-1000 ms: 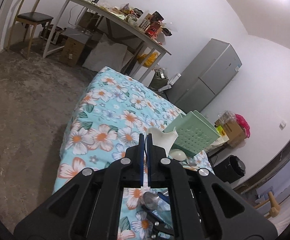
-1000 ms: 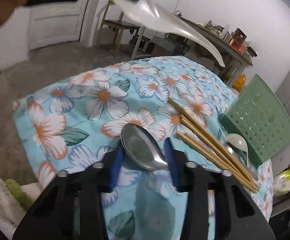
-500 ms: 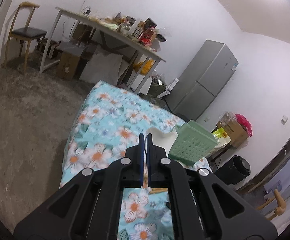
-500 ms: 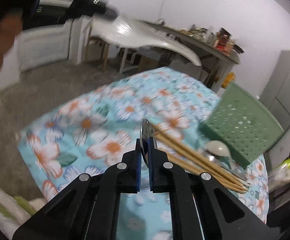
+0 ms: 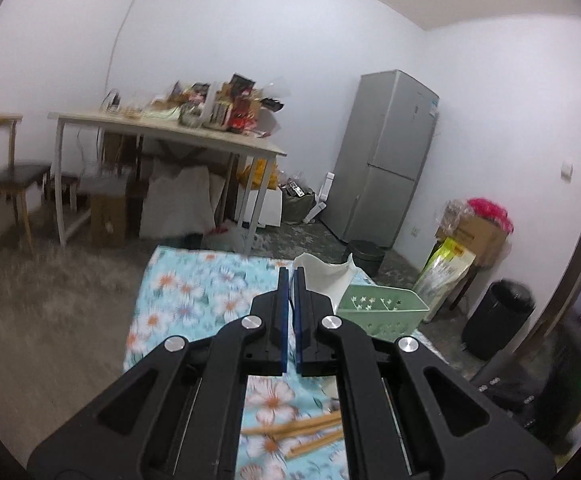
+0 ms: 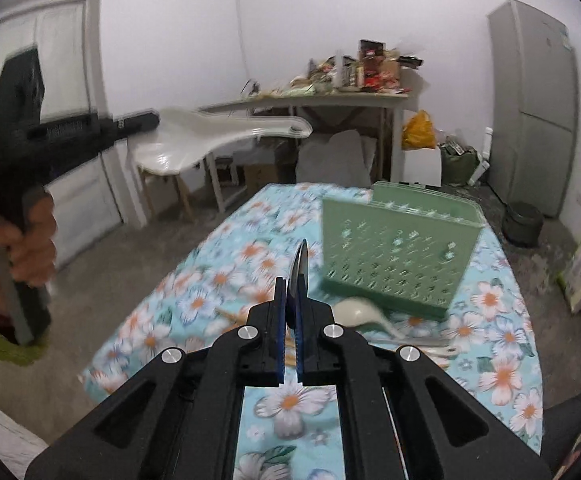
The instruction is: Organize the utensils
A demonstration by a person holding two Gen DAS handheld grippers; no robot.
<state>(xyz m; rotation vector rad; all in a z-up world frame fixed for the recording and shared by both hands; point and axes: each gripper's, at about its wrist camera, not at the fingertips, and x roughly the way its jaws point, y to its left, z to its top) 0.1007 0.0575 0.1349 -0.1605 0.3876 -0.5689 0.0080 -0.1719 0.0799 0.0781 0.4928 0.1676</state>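
Observation:
My left gripper point(image 5: 290, 280) is shut on a white plastic rice spoon point(image 5: 324, 276), held high above the floral table point(image 5: 178, 292); from the right wrist view the same spoon point(image 6: 210, 140) hangs in the air at the left. My right gripper point(image 6: 290, 292) is shut on a metal spoon point(image 6: 301, 260), bowl edge-on and upright, lifted above the table point(image 6: 218, 280). A green perforated utensil basket point(image 6: 398, 256) stands just beyond it; it also shows in the left wrist view point(image 5: 382, 312). A white ceramic spoon point(image 6: 360, 310) and wooden chopsticks point(image 5: 302, 432) lie on the cloth.
A cluttered white table point(image 5: 170, 136), a chair point(image 5: 6, 176) and a grey fridge point(image 5: 382, 160) stand behind. A black bin point(image 5: 498, 320) and bags are at the right. The person's hand point(image 6: 30, 240) holds the left gripper at the left.
My right gripper closed on the metal spoon and lifted it, turning it edge-on. My left gripper rose higher with the rice spoon, and both views tilted up toward the room.

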